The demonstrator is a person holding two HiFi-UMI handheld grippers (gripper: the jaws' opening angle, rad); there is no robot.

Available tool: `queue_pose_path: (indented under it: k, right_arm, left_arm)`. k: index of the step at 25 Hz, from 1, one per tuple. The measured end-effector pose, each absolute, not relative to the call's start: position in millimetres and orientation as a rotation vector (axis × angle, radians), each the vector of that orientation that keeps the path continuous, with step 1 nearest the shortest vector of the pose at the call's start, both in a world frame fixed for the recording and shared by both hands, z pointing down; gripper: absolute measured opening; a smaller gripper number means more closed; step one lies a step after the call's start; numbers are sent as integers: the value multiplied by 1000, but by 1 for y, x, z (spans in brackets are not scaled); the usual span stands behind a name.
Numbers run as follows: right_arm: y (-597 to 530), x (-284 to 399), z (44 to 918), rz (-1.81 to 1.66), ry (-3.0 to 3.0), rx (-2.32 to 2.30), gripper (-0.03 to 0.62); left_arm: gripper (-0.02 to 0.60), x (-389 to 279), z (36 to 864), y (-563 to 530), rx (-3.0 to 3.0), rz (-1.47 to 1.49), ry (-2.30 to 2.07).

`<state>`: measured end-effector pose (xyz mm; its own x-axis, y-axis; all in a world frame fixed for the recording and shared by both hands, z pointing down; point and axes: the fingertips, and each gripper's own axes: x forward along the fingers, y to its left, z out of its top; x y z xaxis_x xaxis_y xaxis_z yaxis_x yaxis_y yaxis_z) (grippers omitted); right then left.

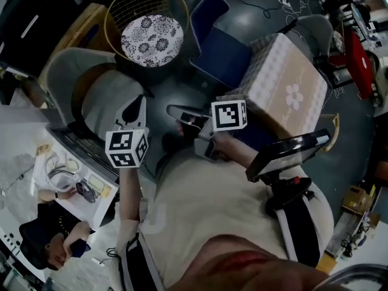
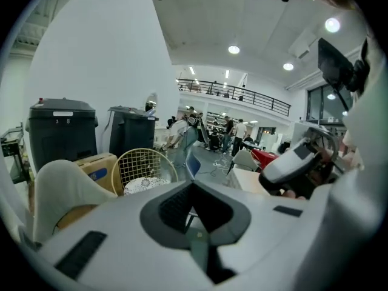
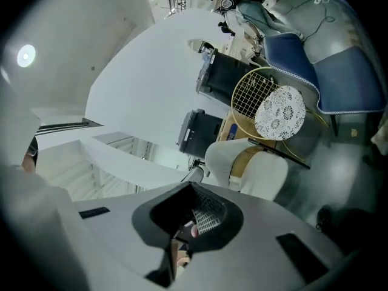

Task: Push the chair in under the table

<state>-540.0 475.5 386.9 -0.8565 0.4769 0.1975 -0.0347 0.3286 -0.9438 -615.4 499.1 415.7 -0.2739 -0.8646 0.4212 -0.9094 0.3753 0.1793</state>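
A cluttered white table (image 1: 15, 138) fills the left edge above a dark floor (image 1: 351, 162) (the room is a busy open hall). The grey chair (image 1: 103, 105) stands just beside the table's corner, its back at upper left and its seat opening toward the person. The left gripper (image 1: 136, 109) and right gripper (image 1: 182, 115) are near the chair, both pinched shut on nothing. A cloth-covered table (image 1: 285, 83) stands at the right.

Dark floor (image 1: 354, 150) bears a wire chair (image 1: 139, 5), grey chair (image 1: 103, 99) and blue chair (image 1: 221, 56).
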Motion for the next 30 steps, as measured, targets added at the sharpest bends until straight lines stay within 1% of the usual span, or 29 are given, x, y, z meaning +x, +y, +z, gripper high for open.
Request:
queue_pose_path:
  k: [7,11,16,23,30]
  right_arm:
    - [460,-548,391,1552,-2152,-272,11]
    - [435,-557,392,1597,-2155,-259,11]
    - [384,-552,405,1679,-2151,-179,11]
    - [267,-542,396,1756,-2174,-155,11]
    - [209,-526,406,1811,-2187,-95,11]
  left_arm:
    - [8,-628,421,472,1593,111,-2131]
    - [8,-639,425,437,1625,180,-2078]
    - [8,-635,428,385,1666,241,-2035]
    - [8,-620,405,250,1766,358,-1976]
    - [8,-598,420,201,1825,474,-1906]
